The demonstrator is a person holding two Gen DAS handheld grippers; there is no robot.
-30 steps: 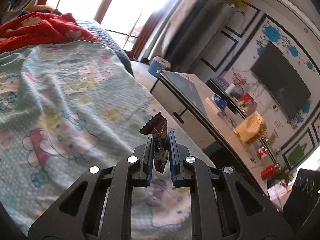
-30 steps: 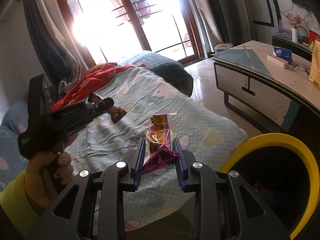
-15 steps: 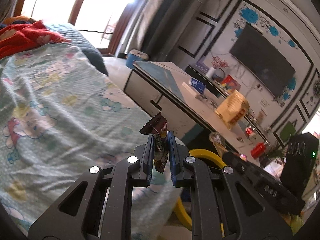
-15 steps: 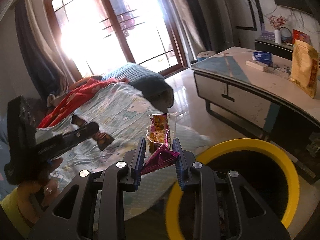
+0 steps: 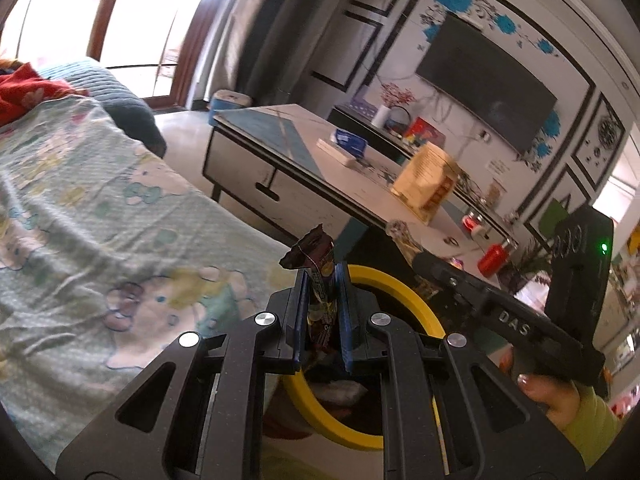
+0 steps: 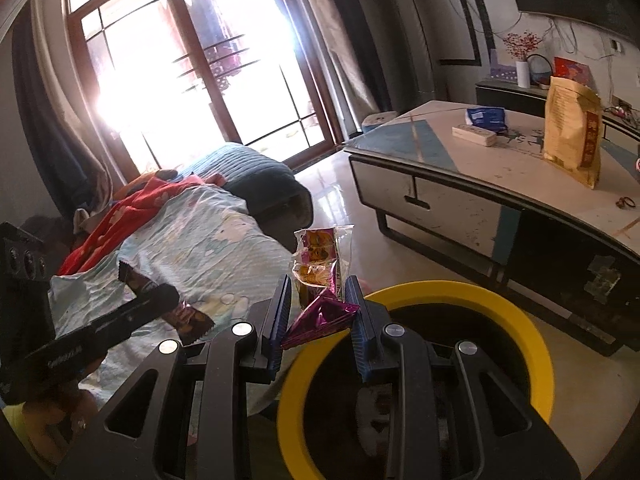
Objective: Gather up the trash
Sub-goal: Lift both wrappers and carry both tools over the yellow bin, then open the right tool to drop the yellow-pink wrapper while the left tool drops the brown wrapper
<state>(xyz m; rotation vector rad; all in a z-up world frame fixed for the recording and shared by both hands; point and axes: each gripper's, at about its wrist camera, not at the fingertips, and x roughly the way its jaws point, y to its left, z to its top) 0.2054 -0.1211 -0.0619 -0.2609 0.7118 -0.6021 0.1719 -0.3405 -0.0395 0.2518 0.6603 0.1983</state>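
Observation:
My left gripper (image 5: 322, 280) is shut on a dark brown snack wrapper (image 5: 316, 264) and holds it at the near rim of the yellow-rimmed trash bin (image 5: 400, 284). My right gripper (image 6: 320, 300) is shut on a purple wrapper (image 6: 320, 316) together with a clear snack packet (image 6: 320, 256), above the left rim of the same bin (image 6: 460, 288). Trash lies inside the bin. The left gripper with its brown wrapper (image 6: 188, 316) shows at the left of the right wrist view. The right gripper's body (image 5: 500, 316) shows in the left wrist view.
A bed with a cartoon-print sheet (image 5: 80, 208) lies left of the bin. A low white table (image 6: 500, 176) stands behind the bin, with a yellow bag (image 6: 572, 132), a power strip and a blue pack on it. A TV (image 5: 484, 80) hangs on the wall.
Both grippers have swung from over the bed toward the bin, each keeping its wrappers. The bin's rim now sits right under both pairs of fingers.

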